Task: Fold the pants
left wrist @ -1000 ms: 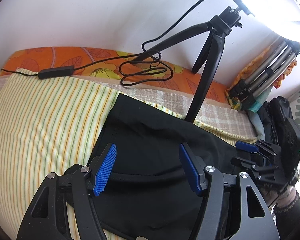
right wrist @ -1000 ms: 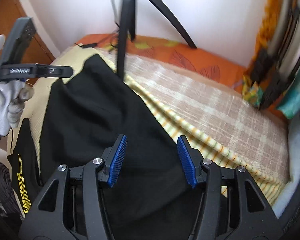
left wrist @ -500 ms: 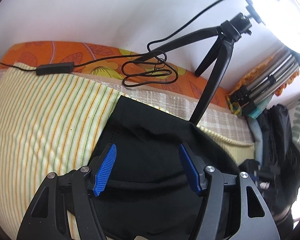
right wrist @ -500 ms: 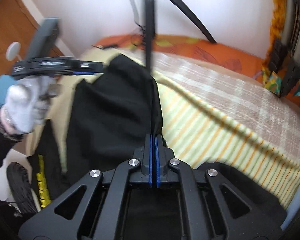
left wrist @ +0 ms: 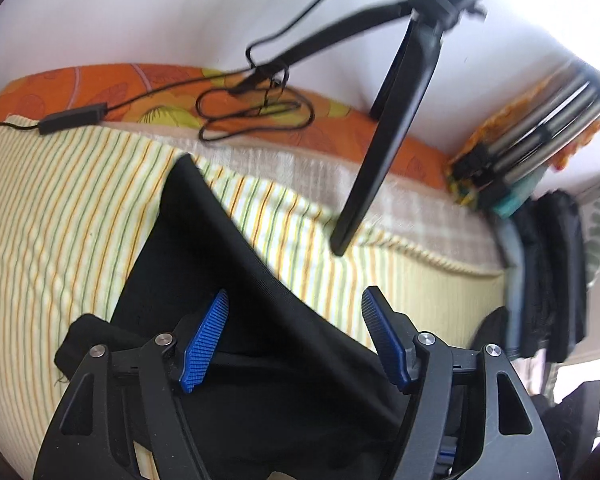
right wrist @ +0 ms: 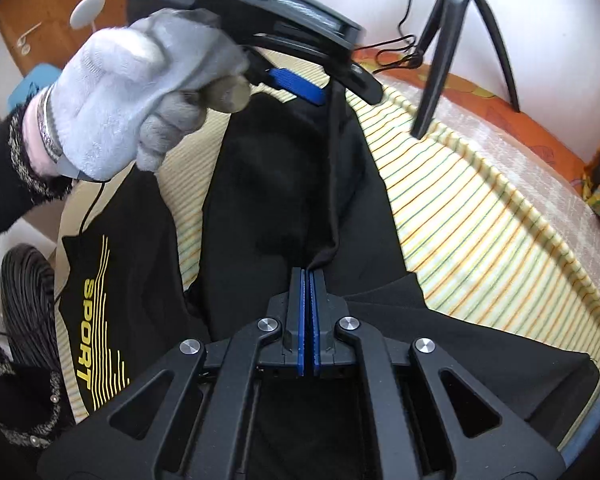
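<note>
A: Where are the pants (right wrist: 284, 184) now?

B: They lie on the bed (right wrist: 480, 216), on the striped sheet, black and partly lifted. My right gripper (right wrist: 308, 276) has its fingers pressed together on a fold of the pants, and the cloth rises in a ridge from there.

A: And the left gripper (left wrist: 294, 330)?

B: Its fingers stand apart above the pants; cloth is under them but not pinched. In the right view I see the gloved hand (right wrist: 140, 92) that holds it. A tripod (left wrist: 384, 148) stands on the bed near the wall.
</note>
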Available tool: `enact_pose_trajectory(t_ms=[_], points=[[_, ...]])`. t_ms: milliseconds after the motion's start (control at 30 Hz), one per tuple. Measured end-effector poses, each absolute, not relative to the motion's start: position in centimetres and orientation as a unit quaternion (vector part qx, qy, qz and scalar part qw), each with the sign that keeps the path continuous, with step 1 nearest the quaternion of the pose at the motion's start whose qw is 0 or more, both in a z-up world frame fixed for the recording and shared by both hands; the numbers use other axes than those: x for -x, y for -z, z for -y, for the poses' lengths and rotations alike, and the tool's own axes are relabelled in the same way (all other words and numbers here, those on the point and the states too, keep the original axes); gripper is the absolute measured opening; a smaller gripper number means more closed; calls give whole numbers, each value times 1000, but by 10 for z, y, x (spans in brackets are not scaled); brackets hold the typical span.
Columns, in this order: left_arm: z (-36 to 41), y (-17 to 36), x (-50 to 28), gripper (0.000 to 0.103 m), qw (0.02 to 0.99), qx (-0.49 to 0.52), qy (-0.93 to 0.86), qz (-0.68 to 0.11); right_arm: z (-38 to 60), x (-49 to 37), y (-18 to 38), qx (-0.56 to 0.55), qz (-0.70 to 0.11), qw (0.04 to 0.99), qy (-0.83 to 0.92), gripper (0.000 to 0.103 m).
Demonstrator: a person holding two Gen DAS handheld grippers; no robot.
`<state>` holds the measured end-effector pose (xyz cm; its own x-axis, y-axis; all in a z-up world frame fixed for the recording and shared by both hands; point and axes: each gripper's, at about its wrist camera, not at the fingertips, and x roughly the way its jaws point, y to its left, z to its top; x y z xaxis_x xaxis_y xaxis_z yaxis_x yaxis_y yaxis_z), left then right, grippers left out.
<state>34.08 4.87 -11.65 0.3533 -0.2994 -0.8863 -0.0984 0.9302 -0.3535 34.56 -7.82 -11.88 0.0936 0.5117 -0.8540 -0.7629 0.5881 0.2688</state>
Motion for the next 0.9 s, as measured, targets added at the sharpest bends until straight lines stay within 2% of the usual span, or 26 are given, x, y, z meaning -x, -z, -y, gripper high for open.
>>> enact_pose_trajectory(t_ms=[67, 100, 133, 200, 233, 267, 300, 333, 367, 433, 533, 700, 900], points=[[-48, 122, -338, 62, 804, 181, 61, -564, 78, -345, 120, 124, -512, 729, -437, 4], [-49, 124, -336, 47, 806, 182, 61, -560, 80, -345, 120, 122, -510, 730, -438, 4], [-49, 126, -335, 39, 808, 182, 61, -557, 83, -344, 118, 116, -507, 730, -443, 4], [-53, 129, -331, 15, 813, 186, 61, -549, 91, -348, 115, 107, -512, 731, -438, 5], [-55, 130, -330, 12, 814, 189, 63, -545, 96, -350, 112, 102, -515, 729, -438, 11], [-58, 130, -328, 10, 817, 194, 65, -539, 104, -353, 107, 95, -515, 730, -438, 17], [-61, 129, -326, 8, 821, 194, 64, -533, 115, -357, 99, 94, -508, 737, -435, 38], [-63, 128, -324, 6, 825, 195, 67, -527, 122, -362, 95, 99, -503, 742, -432, 63], [-65, 127, -323, 6, 827, 195, 70, -523, 132, -367, 88, 116, -497, 745, -430, 71], [-67, 121, -322, 5, 833, 193, 73, -512, 145, -374, 79, 164, -489, 753, -410, 74], [-73, 112, -318, 5, 843, 195, 76, -496, 156, -396, 82, 210, -519, 729, -393, 74], [-75, 108, -312, 5, 848, 182, 79, -492, 151, -425, 114, 238, -591, 677, -367, 74], [-77, 105, -307, 3, 854, 176, 83, -482, 131, -417, 148, 313, -604, 651, -337, 74]])
